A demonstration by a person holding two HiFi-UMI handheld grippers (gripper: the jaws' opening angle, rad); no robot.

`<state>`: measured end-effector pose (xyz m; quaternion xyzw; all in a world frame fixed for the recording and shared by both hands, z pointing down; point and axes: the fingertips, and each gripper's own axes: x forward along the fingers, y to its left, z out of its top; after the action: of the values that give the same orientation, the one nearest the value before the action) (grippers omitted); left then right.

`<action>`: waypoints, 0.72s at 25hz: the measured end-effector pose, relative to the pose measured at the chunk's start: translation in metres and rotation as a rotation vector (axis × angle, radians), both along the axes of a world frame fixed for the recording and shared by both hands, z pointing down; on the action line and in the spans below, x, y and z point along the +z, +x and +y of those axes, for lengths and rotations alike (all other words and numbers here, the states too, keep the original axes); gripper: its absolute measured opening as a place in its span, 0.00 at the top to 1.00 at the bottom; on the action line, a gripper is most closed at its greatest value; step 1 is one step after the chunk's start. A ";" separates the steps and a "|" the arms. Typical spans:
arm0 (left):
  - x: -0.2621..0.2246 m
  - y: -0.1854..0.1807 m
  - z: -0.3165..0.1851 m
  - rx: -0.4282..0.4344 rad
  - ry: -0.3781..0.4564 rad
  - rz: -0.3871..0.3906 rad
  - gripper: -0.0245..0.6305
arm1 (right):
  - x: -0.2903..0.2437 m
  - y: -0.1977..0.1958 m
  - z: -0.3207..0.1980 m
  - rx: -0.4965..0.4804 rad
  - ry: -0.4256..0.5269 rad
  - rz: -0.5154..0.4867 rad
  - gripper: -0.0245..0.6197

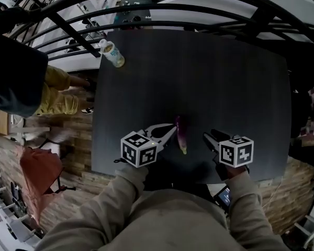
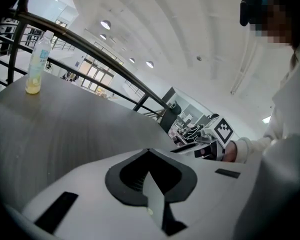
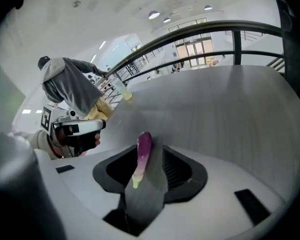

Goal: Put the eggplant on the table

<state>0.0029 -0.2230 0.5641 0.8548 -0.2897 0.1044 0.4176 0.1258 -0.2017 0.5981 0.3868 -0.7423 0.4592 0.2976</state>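
While the head view shows the eggplant (image 1: 181, 135) lying flat on the dark counter (image 1: 225, 88), only the right gripper view looks at it through the right tool (image 3: 155, 145). That tool's jaws stand part open. The purple body shows in their gap with its green stem end nearest the tool, and no pad presses on it. Only the left gripper view shows the left tool (image 2: 149, 151) with its jaws drawn together to a thin slit that holds nothing. A bottle (image 1: 112, 53) stands on the counter's far corner, well beyond the left tool. A black railing (image 1: 146, 9) curves behind the counter, and a bright hall with ceiling lights (image 3: 154, 15) opens past it. The eggplant lies between the two tools, just right of the left tool's tips and near the right tool's left side.
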 end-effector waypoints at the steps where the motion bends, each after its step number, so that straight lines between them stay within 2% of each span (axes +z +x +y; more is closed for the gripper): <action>1: -0.008 -0.001 -0.005 -0.003 0.016 0.006 0.96 | -0.008 0.000 -0.007 0.007 0.023 -0.007 0.73; 3: -0.025 -0.005 -0.014 -0.008 0.047 0.021 0.96 | -0.023 0.000 -0.020 0.024 0.059 -0.031 0.84; 5: -0.044 -0.008 -0.020 -0.010 0.076 0.038 0.96 | -0.041 -0.001 -0.030 0.042 0.084 -0.074 0.89; 12: -0.135 0.004 -0.051 0.001 0.245 0.108 0.96 | -0.140 -0.004 -0.062 -0.014 0.279 -0.234 0.94; 15: -0.177 0.017 -0.057 0.031 0.330 0.143 0.96 | -0.184 0.003 -0.073 -0.040 0.372 -0.251 0.94; 18: -0.221 0.024 -0.064 0.057 0.422 0.175 0.96 | -0.241 0.006 -0.084 -0.051 0.518 -0.328 0.94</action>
<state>0.0266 -0.2865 0.3428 0.9369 -0.2436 -0.0211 0.2500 0.1313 -0.2857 0.3567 0.3516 -0.8824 0.3032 0.0767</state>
